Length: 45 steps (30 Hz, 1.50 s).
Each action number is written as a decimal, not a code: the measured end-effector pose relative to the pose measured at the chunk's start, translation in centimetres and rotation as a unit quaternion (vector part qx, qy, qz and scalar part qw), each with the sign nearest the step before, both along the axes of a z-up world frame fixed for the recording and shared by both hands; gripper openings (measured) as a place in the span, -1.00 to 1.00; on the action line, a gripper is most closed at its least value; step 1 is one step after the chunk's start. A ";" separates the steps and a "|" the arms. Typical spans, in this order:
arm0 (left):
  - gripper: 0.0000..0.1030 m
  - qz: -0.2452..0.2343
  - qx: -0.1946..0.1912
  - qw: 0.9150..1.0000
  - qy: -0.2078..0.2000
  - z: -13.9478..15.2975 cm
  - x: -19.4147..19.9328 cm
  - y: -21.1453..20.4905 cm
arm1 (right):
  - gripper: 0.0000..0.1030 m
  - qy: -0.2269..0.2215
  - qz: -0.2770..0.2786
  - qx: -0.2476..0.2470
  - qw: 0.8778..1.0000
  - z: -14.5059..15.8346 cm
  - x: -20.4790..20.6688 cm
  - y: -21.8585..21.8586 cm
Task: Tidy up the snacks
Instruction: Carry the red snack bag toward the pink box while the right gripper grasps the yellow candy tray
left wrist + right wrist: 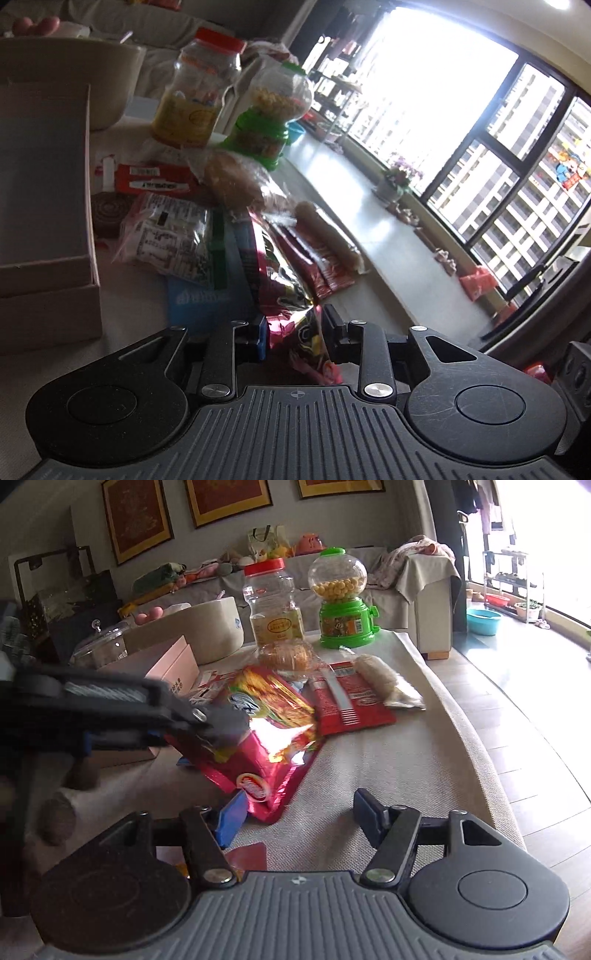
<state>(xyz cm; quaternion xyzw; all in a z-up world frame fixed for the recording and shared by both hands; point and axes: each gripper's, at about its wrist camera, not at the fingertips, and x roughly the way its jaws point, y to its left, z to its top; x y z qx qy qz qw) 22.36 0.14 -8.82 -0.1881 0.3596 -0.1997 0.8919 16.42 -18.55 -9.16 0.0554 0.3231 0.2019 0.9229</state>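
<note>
My left gripper [293,338] is shut on the edge of a shiny red snack bag [286,295]; in the right wrist view the same gripper [218,731] comes in from the left and pinches that bag [273,738], lifting its near side off the table. My right gripper [299,819] is open and empty, low over the beige table cloth, just in front of the bag's lower corner. Behind the bag lie a flat red packet [351,701], a wrapped roll [384,679] and a bagged bun [286,657].
An open pink box [166,668] [48,206] stands at the left. A red-lidded jar [273,602] and a green candy dispenser [341,602] stand at the back. More packets [166,229] lie by the box. The table edge [480,746] runs along the right.
</note>
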 end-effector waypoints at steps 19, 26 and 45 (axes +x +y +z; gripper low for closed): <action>-0.51 0.051 -0.045 0.998 -0.014 1.4 -6.4 4.7 | 0.91 0.034 0.046 0.030 0.998 0.1 -0.5 -0.5; -0.52 0.068 0.011 0.997 -0.027 3.3 -13.2 6.7 | 0.99 0.060 0.068 0.051 0.995 0.4 0.1 -1.0; -0.52 0.103 0.012 0.995 -0.002 2.3 -20.4 8.0 | 0.27 -0.006 0.088 -0.080 0.993 0.7 -6.0 4.6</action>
